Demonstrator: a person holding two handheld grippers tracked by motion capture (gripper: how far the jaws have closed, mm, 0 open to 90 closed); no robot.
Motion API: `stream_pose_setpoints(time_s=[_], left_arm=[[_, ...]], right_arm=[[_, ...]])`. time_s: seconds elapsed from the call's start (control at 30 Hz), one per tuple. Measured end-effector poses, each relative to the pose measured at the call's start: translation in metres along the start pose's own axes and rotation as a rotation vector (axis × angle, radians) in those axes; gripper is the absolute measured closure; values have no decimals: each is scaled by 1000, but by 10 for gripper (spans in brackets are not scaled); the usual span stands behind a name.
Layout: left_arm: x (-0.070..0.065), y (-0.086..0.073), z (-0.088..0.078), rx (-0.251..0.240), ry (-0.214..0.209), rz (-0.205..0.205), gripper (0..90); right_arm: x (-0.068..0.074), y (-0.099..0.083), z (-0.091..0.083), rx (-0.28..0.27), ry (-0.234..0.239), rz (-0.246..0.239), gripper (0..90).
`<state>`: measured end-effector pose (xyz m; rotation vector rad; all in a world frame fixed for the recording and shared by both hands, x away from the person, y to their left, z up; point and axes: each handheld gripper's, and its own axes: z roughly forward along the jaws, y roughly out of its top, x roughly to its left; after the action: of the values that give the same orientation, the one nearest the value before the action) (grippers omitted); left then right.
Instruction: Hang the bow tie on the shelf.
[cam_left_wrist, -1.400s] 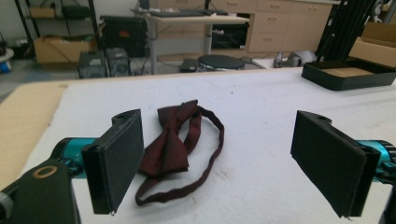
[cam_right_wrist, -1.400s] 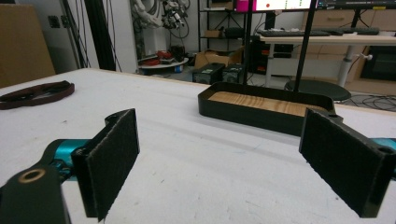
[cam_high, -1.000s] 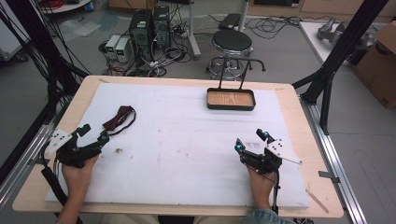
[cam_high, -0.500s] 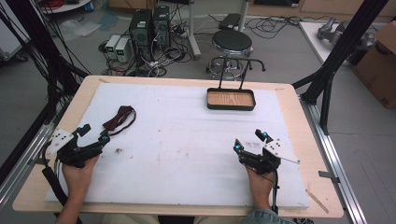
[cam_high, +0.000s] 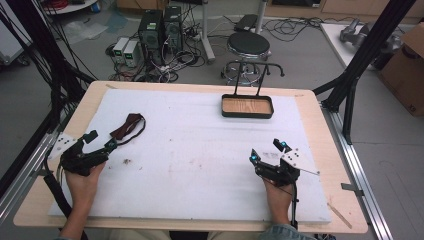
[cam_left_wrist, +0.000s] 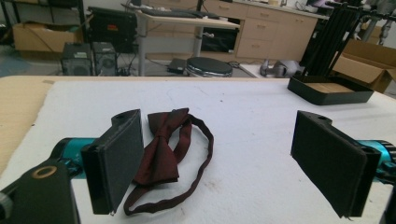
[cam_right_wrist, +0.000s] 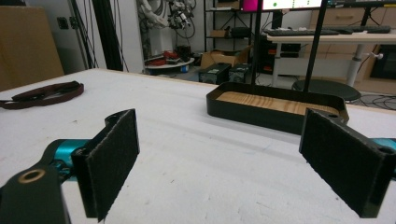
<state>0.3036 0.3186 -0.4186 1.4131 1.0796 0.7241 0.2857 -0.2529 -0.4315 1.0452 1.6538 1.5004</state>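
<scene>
A: High view, table check. White mat (cam_high: 200, 150) covers most of the wooden table (cam_high: 320, 107). Left gripper (cam_high: 101, 141) sits at the mat's left edge, held in a hand (cam_high: 82, 172). Jaws spread wide, nothing between them.

B: And the bow tie?

A: Dark red bow tie (cam_high: 129, 126) lies flat on the mat, just beyond the left gripper's tips, apart from them. Left gripper view confirms: the bow tie (cam_left_wrist: 163, 149) rests on the mat ahead of the left-hand pad, its strap looping out to the right. No contact that I can see.

B: Right side?

A: Right gripper (cam_high: 268, 151) near the mat's lower right, hand (cam_high: 276, 197) behind it. Jaws parted, empty. Right gripper view shows both pads (cam_right_wrist: 114, 156) wide apart over bare mat.

B: Anything else on the mat?

A: Black tray (cam_high: 247, 114) with a wooden floor at the far edge, right of centre, well apart from both grippers. Right gripper view has the tray (cam_right_wrist: 261, 119) straight ahead, bow tie (cam_right_wrist: 44, 93) far off to the left.
</scene>
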Motion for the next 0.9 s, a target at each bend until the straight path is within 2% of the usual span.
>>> stream_pose_setpoints(time_s=[0.07, 0.13, 0.17, 0.2, 0.23, 0.27, 0.33, 0.37, 0.47, 0.5, 0.53, 0.57, 0.6, 0.67, 0.73, 0.83, 0.9], left_arm=[[2, 1, 1, -4, 6, 0, 177], [6, 5, 4, -9, 33, -3, 188], [10, 7, 5, -7, 31, -11, 216], [18, 12, 9, -10, 28, -39, 229], [18, 12, 9, -10, 28, -39, 216], [22, 14, 12, -14, 39, -53, 204], [30, 15, 23, -38, 95, -88, 188], [32, 14, 28, -61, 108, -90, 202], [35, 11, 35, -66, 104, -77, 269], [37, 10, 43, -48, 98, -65, 267], [39, 11, 55, 3, 82, -52, 263], [39, 11, 55, 3, 82, -52, 247], [43, 13, 71, 67, 63, -58, 225], [45, 14, 75, 85, 56, -59, 213], [49, 19, 92, 147, 60, -35, 206], [53, 21, 101, 175, 67, -24, 217], [56, 19, 109, 203, 48, 1, 249]], right_arm=[[1, 0, 0, 2, 1, -1, 112], [1, 0, 0, 3, 1, -1, 112], [1, 0, 0, 5, 2, 2, 112], [1, 0, 0, 4, 1, 0, 112], [0, 0, 0, 3, 1, -1, 112], [0, 0, 0, 5, 0, -1, 112], [1, 0, 0, 3, 1, 0, 112], [1, 0, 0, 5, 3, 2, 112], [0, 0, 0, 5, 0, 1, 112], [0, 0, 0, 5, -1, 1, 112], [0, 0, 0, 5, -1, 2, 112], [0, 0, 0, 3, -1, -1, 112], [0, 0, 0, 2, 1, -1, 112], [0, 0, 0, 3, 2, 1, 112], [0, 0, 0, 3, 6, 4, 112], [0, 0, 0, 7, 11, 9, 112], [0, 0, 0, 7, 11, 9, 112]])
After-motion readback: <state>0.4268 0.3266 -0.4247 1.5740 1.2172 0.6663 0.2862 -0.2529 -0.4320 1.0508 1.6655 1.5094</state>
